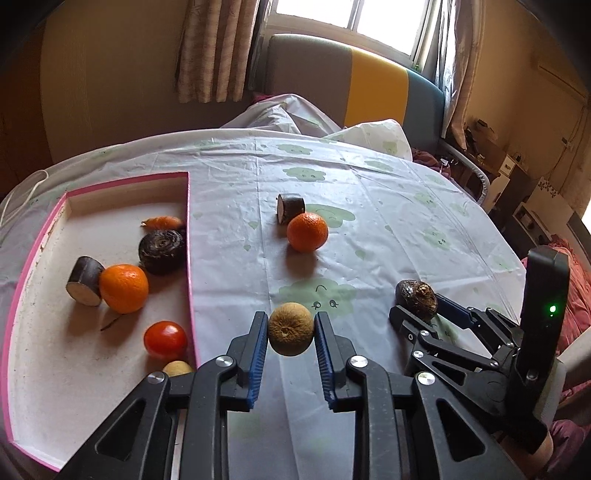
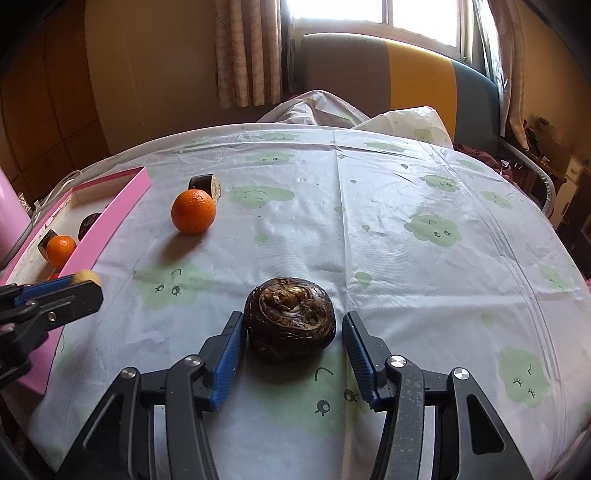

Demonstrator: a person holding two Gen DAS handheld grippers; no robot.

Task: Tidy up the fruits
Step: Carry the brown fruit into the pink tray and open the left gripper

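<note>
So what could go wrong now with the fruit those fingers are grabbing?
1. The left gripper squeezes the round tan fruit with only its fingertips, so it might pop out and roll before reaching the pink tray.
2. The right gripper is open around the dark lumpy fruit, touching one side only; closing could push it sideways.
3. The two grippers are close and might bump.

Both cams sit low and close over the cloud-print plastic tablecloth, facing the curtained window. Left one's nearer the pink-rimmed tray; both catch the loose round orange.
</note>
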